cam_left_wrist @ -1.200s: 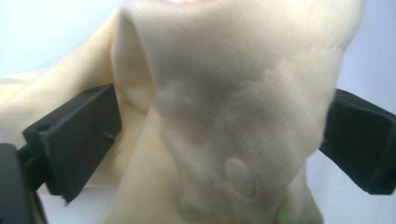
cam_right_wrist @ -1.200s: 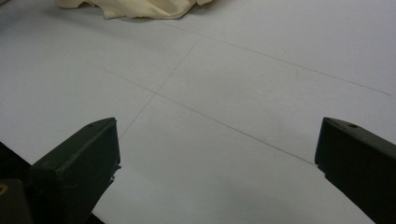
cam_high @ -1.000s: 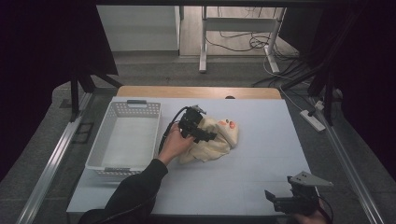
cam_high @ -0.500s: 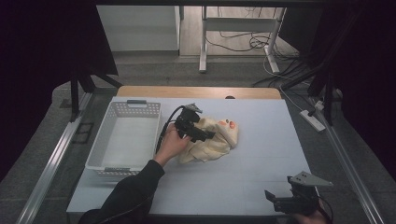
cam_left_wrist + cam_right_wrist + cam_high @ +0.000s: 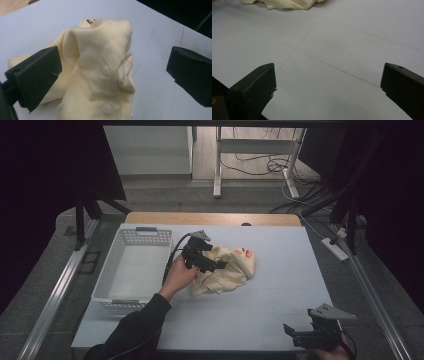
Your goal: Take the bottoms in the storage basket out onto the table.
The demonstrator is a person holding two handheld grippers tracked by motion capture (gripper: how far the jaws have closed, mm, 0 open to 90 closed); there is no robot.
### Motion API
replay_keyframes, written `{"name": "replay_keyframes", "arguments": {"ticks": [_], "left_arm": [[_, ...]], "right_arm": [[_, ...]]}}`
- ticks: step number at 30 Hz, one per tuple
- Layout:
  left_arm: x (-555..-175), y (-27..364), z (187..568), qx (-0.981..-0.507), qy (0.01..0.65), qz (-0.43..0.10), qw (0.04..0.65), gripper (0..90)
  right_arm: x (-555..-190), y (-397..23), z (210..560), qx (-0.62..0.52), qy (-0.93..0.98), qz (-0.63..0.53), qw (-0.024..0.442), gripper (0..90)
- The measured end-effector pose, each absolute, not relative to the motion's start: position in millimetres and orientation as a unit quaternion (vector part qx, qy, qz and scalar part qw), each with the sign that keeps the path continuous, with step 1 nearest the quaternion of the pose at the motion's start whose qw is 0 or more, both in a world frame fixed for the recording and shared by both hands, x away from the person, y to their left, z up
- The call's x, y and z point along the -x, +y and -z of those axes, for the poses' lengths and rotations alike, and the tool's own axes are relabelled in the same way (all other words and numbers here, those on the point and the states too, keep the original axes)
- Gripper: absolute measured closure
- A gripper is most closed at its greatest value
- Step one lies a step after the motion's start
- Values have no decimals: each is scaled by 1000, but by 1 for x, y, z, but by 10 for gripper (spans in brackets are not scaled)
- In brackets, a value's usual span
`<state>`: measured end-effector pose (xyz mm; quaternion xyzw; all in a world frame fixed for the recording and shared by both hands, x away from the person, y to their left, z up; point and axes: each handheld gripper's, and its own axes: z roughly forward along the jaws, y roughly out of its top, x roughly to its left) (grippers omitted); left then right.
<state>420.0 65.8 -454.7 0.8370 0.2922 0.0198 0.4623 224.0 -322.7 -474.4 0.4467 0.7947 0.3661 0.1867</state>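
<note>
A crumpled cream garment (image 5: 232, 272) with an orange print lies on the pale table near its middle. In the left gripper view the garment (image 5: 100, 75) rises in a fold with two round snaps on it. My left gripper (image 5: 215, 265) hovers over the garment's left part, held by a hand in a dark sleeve. Its jaws stand wide open on either side of the fold (image 5: 115, 75), apart from the cloth. My right gripper (image 5: 302, 337) is low at the table's front right, open (image 5: 329, 92) over bare table, with the garment's edge (image 5: 287, 4) far ahead.
A white perforated basket (image 5: 107, 272) stands on the left of the table (image 5: 280, 295), close beside the left hand. A power strip (image 5: 334, 248) lies off the right edge. Metal rails run along both sides, and a wooden strip borders the far edge.
My left gripper has shifted a little up and to the left over the garment. The right gripper has stayed where it was.
</note>
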Motion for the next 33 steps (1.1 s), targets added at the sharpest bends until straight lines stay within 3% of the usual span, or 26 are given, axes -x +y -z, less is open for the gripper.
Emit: {"name": "replay_keyframes", "arguments": {"ticks": [33], "left_arm": [[-407,91,446,-824,305,-42,476,0]], "right_arm": [[-223,-322,474,-445,795,-367,187,5]]}}
